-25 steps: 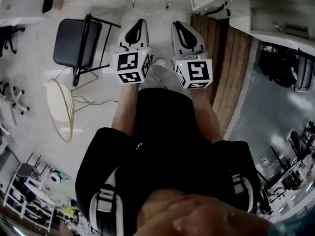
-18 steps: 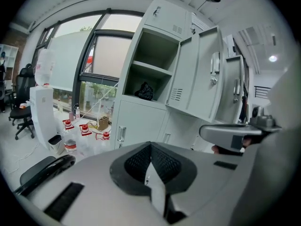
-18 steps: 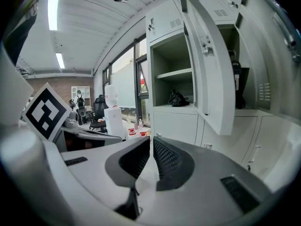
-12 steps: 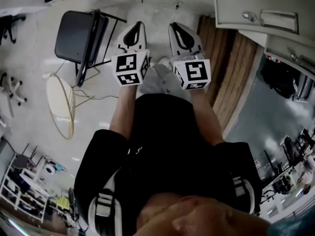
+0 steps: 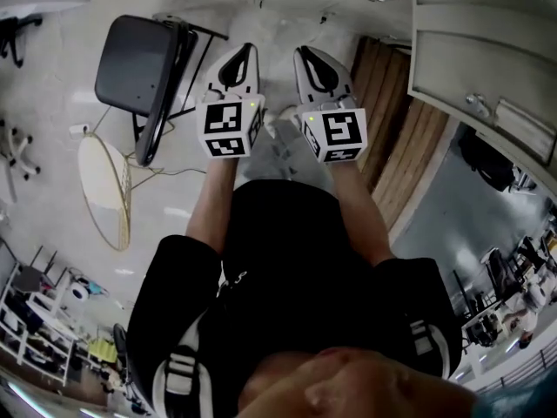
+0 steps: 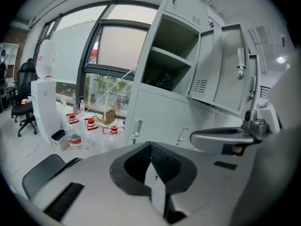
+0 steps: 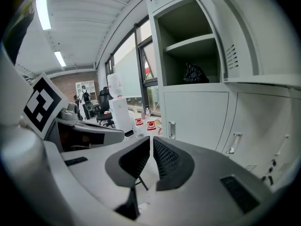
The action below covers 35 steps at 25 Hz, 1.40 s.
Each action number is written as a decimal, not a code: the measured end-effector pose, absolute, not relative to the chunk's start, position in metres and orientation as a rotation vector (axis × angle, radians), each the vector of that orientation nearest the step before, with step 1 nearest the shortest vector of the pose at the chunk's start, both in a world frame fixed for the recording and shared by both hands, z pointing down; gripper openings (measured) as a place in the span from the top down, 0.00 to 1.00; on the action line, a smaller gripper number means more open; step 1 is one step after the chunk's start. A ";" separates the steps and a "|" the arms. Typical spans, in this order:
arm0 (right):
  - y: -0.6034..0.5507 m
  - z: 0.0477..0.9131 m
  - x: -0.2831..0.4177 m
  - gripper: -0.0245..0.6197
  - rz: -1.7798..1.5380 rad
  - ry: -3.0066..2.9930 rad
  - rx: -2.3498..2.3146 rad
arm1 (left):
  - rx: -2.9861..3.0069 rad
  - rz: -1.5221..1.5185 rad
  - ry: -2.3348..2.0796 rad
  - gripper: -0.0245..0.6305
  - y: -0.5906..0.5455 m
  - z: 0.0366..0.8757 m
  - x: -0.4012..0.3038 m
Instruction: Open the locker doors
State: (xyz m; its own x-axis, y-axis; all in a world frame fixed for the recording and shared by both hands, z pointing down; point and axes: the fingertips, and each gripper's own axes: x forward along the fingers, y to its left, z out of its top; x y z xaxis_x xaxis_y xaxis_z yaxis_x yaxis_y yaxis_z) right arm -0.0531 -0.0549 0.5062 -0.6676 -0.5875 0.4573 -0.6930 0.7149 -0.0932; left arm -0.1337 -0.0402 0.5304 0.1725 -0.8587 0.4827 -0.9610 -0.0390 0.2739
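Lockers [image 5: 487,59] are drifting nearer in the head view's upper right than a second ago, one upper door [image 6: 228,74] already standing open and the lower doors [image 7: 195,119] closed just ahead, while the left gripper [image 6: 150,144] and right gripper [image 7: 151,136] are travelling side by side, jaws pinched together, empty.

Pale glossy floor [image 5: 52,85], dark folding chair [image 5: 135,64], large windows [image 6: 117,51], ceiling strip lights [image 7: 59,59].

Left gripper [image 5: 246,52] — beside right gripper [image 5: 305,53]

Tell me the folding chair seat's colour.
The chair seat is dark grey; head view shows it best.
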 end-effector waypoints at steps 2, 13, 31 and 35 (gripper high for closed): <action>-0.060 0.515 -0.064 0.90 0.369 -2.517 0.980 | 1.924 0.263 -1.699 0.95 -0.046 0.539 -0.141; -0.095 0.572 -0.108 0.90 0.416 -2.467 0.924 | 1.930 0.275 -1.637 0.95 -0.083 0.589 -0.165; -0.147 0.660 -0.134 0.90 0.441 -2.427 0.993 | 1.938 0.292 -1.555 0.95 -0.119 0.678 -0.181; -0.158 0.682 -0.140 0.90 0.465 -2.427 1.001 | 1.927 0.300 -1.547 0.95 -0.126 0.696 -0.183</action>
State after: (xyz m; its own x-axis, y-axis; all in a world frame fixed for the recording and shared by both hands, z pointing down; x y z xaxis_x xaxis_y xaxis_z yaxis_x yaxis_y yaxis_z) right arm -0.1402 -0.1580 0.6819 -0.6230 -0.5659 0.5401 -0.7254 0.6762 -0.1282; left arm -0.1829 -0.1262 0.6958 0.2805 -0.7903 0.5447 -0.9366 -0.1011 0.3355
